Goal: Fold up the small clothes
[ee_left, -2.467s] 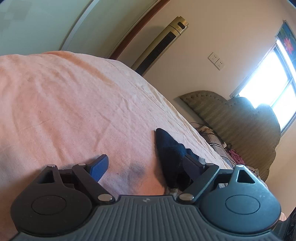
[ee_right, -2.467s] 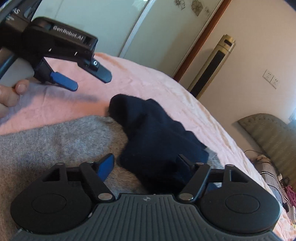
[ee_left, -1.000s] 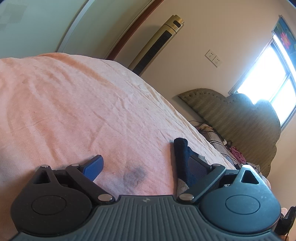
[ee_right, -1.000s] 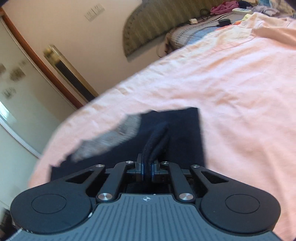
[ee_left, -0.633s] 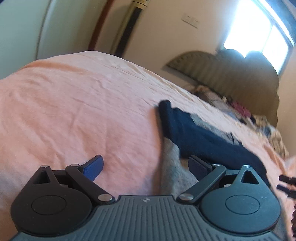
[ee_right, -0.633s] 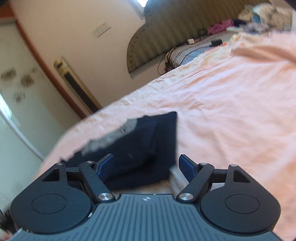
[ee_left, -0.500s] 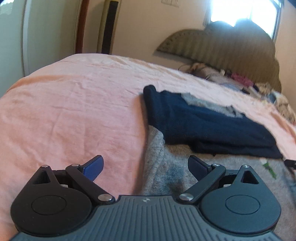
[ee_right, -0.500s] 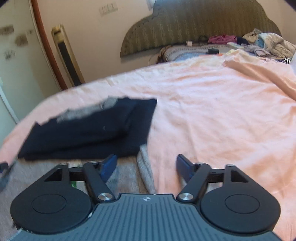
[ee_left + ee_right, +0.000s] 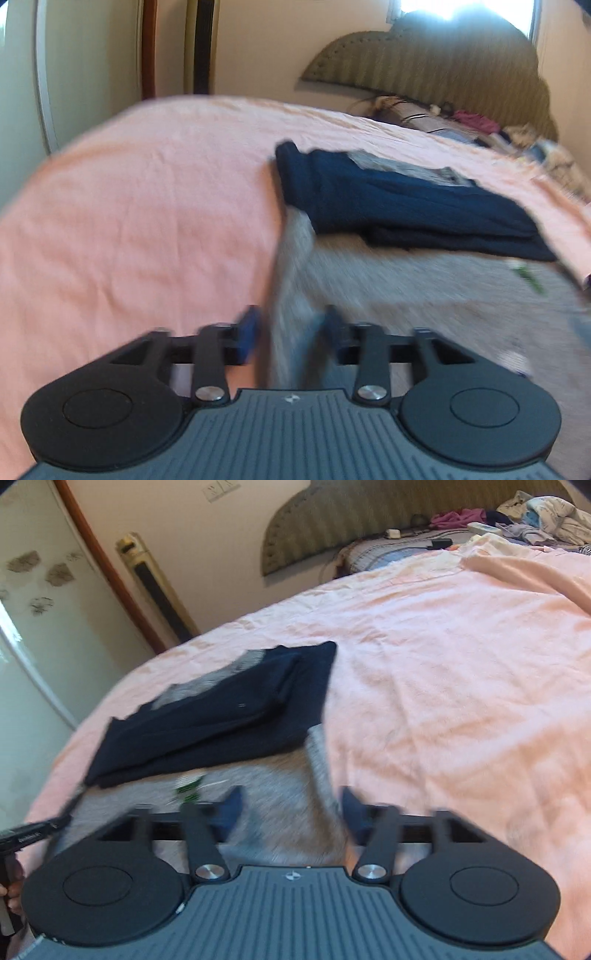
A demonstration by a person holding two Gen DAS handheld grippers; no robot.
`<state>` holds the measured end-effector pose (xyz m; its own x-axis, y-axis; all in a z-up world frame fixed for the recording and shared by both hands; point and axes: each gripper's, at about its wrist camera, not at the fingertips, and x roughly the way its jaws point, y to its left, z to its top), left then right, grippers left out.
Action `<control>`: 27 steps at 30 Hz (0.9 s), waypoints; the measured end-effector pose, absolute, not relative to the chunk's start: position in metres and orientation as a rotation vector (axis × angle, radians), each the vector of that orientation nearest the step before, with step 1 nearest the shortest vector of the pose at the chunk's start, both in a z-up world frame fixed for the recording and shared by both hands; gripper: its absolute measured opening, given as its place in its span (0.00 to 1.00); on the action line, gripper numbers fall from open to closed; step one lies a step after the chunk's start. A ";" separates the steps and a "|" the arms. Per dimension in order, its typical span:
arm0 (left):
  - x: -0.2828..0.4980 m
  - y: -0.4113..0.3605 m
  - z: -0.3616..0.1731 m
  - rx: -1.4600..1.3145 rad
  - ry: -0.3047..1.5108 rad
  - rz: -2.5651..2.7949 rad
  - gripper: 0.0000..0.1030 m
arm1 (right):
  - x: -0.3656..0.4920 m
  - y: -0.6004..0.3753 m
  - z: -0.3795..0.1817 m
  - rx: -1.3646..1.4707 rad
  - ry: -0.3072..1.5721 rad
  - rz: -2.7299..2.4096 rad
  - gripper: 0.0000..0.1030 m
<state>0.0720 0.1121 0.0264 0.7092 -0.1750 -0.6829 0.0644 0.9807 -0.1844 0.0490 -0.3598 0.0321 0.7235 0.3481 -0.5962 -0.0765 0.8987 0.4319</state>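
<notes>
**Both tongs at the near corners of the grey garment**

Your left tongs (image 9: 288, 332) have just been closing, and the left edge of the grey garment (image 9: 424, 295) runs up between the two fingers — the blue pad (image 9: 249, 330) on the pink side, the dark one over the grey cloth. The picture is smeared there, so you cannot tell whether the pads press the edge yet; a gap still shows between them.

Your right tongs (image 9: 291, 808) have just been opening and stand apart. The right edge of the same grey garment (image 9: 288, 775) lies between the blue-tipped fingers (image 9: 231, 808), with nothing pinched. Both tongs tilt down toward the bed.

The grey cloth looks soft and fuzzy, like a knit or fleece, spread flat toward you; a small green mark (image 9: 190, 788) sits on it, too blurred to read. On its far part rests the dark navy garment (image 9: 406, 199) — a long, neat folded strip with a grey layer peeking out along its far edge.

All of this lies on a wrinkled pink sheet (image 9: 147, 221). At the lower left of the right view, the left tool's black body (image 9: 29, 836) carries white lettering too small to read, with a fingertip (image 9: 13, 891) below it. Beyond the bed stand a padded, ribbed headboard (image 9: 332, 513), a tall narrow fan (image 9: 159, 590) and a heap of clothes (image 9: 535, 513).
</notes>
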 end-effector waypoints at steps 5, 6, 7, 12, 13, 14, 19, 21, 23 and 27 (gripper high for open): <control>0.037 0.112 0.020 -0.172 0.717 -0.132 0.29 | 0.024 -0.348 0.022 0.297 0.767 0.235 0.54; 0.038 0.106 0.018 -0.114 0.711 -0.087 0.09 | 0.024 -0.344 0.022 0.275 0.778 0.233 0.20; 0.041 0.104 0.018 -0.093 0.702 -0.066 0.05 | 0.027 -0.345 0.020 0.297 0.796 0.238 0.11; 0.042 0.116 0.023 -0.057 0.717 -0.042 0.03 | 0.020 -0.372 0.018 0.343 0.781 0.196 0.05; 0.039 0.120 0.021 -0.066 0.718 -0.054 0.03 | 0.018 -0.376 0.016 0.364 0.777 0.199 0.05; 0.035 0.121 0.022 -0.070 0.719 -0.063 0.03 | 0.015 -0.377 0.016 0.381 0.774 0.203 0.05; 0.005 0.139 0.028 -0.252 0.797 -0.135 0.14 | -0.012 -0.375 0.025 0.476 0.817 0.275 0.59; -0.015 0.144 0.024 -0.355 0.803 -0.182 0.28 | -0.025 -0.373 0.024 0.479 0.845 0.322 0.66; -0.025 0.142 0.021 -0.401 0.787 -0.196 0.32 | -0.033 -0.368 0.021 0.489 0.843 0.370 0.66; -0.016 0.131 0.020 -0.348 0.784 -0.156 0.03 | -0.025 -0.369 0.013 0.509 0.881 0.353 0.09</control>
